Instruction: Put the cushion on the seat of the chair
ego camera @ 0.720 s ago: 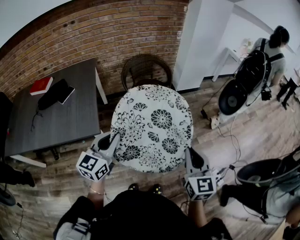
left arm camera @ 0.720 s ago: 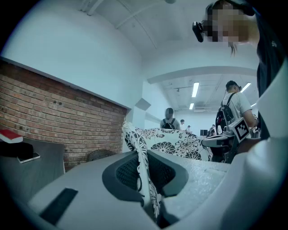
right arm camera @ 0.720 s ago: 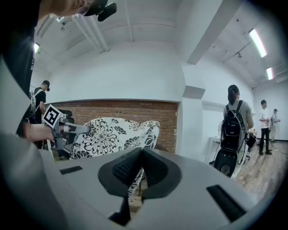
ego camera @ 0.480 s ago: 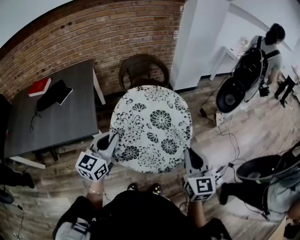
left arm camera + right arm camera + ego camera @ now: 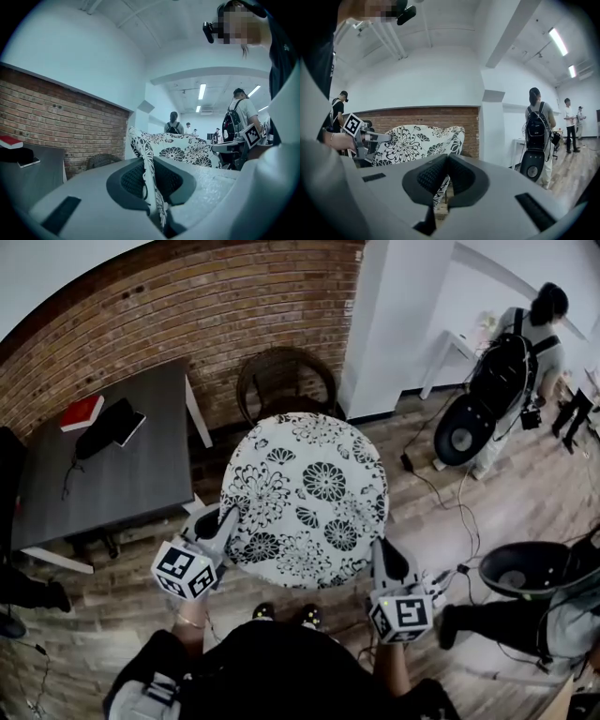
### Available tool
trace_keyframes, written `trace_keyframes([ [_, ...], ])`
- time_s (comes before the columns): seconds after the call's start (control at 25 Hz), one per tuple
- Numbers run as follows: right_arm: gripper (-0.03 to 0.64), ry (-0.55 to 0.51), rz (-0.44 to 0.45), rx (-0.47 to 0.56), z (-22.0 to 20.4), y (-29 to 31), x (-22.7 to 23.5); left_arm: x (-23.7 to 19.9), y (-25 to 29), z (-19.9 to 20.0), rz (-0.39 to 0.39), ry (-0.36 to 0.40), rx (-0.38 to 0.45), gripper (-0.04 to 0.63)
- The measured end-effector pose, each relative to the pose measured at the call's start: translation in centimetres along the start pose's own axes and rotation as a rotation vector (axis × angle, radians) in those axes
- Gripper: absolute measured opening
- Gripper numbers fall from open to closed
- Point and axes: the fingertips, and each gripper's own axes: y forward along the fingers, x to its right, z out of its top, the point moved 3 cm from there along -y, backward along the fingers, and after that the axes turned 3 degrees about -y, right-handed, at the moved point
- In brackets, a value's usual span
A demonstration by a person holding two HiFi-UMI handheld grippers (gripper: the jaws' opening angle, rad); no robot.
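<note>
Left tongs (image 5: 227, 519) and right tongs (image 5: 382, 553) each pinch the floral cushion (image 5: 309, 495) by its edge. Cushion held level, just short of the wicker chair (image 5: 281, 379).

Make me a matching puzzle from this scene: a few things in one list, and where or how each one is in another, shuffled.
Things:
1. cushion
2. chair
3. red book
4. person with a backpack

Places or states:
a. lying on the dark table
b. standing beyond the white pillar
c. held up by its edge in the left gripper and right gripper
d. beside the brick wall, behind the cushion

Pairs: 1-c, 2-d, 3-a, 4-b
</note>
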Motion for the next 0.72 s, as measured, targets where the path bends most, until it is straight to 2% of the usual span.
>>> trace_keyframes([
  [0.44,0.006,0.020,0.025,0.025,0.1,0.9,0.9,0.3,0.4,-0.3,0.025,0.009,0.006,0.025],
  [0.72,0.006,0.037,0.085,0.029,-0.6,2.3,1.9,1.3,0.0,-0.4,0.073,-0.001,0.010,0.025],
])
